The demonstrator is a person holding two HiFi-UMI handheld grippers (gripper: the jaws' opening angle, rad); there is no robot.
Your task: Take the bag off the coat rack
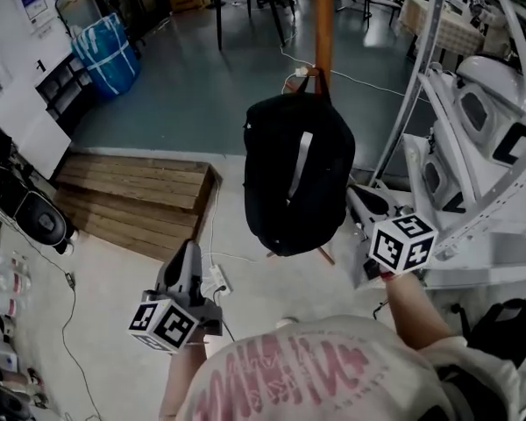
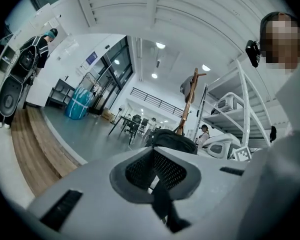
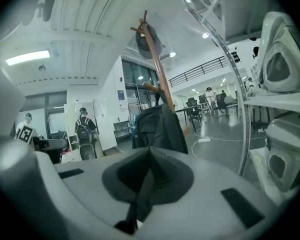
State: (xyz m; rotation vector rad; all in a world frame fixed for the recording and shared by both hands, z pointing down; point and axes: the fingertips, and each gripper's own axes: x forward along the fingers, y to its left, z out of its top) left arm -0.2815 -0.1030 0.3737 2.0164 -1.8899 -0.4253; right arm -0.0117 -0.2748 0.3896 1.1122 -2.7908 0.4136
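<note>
With the left tool (image 2: 152, 151) and right tool (image 3: 149, 153) both pressed together and empty near the bag (image 1: 298, 178) hanging on the coat rack (image 1: 323, 24), a sideways pull risked tipping the rack.

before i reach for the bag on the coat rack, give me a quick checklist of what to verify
1. Bag hanging on the coat rack by its top handle: ok.
2. Left gripper jaws open to grasp: not ok, shut and empty.
3. Right gripper jaws open to grasp: not ok, shut and empty.
4. Grippers at the bag: not ok, both are short of it.
5. How the top handle sits on its peg: cannot tell, the peg does not show clearly.
</note>
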